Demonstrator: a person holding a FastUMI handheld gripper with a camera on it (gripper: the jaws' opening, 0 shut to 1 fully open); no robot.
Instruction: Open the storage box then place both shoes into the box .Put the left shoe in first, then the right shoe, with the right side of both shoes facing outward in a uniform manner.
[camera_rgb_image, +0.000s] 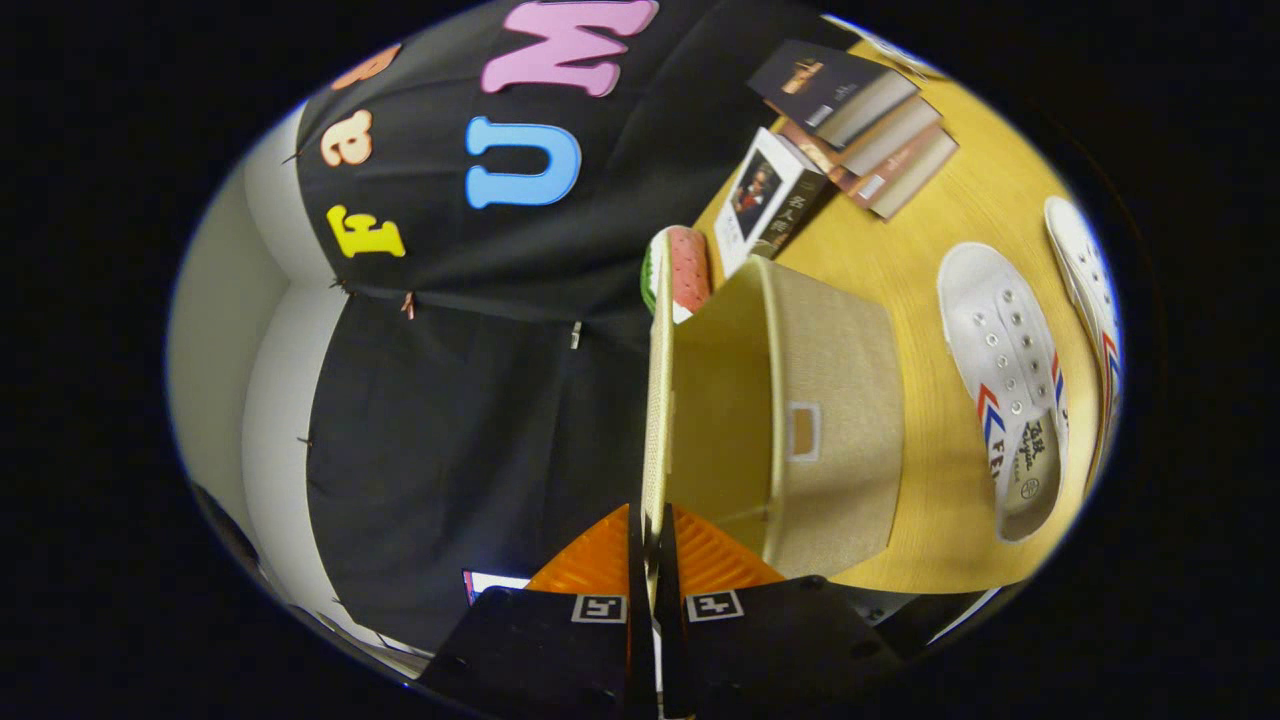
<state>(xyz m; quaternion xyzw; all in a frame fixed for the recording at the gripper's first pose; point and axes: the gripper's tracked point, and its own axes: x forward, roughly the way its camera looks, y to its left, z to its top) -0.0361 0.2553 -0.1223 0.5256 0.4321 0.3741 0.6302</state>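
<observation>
My gripper (650, 548) is shut on the thin edge of the storage box's lid (657, 400), both orange fingers (592, 566) pressing on it. The lid stands swung up, seen edge-on and running straight ahead of the fingers. Beside it the beige fabric storage box (835, 430) lies open, its pale inside (718, 400) showing. Beyond the box on the wooden table (960, 210) lie two white canvas shoes with red and blue stripes. The nearer shoe (1005, 390) shows its lace eyelets and insole. The second shoe (1090, 290) lies just past it.
A stack of books (855, 110) and a boxed book with a portrait cover (765, 200) lie on the table past the box. A watermelon-patterned object (685, 270) sits against the box's far end. The booth's black cloth wall (450, 400) hangs on the other side of the lid.
</observation>
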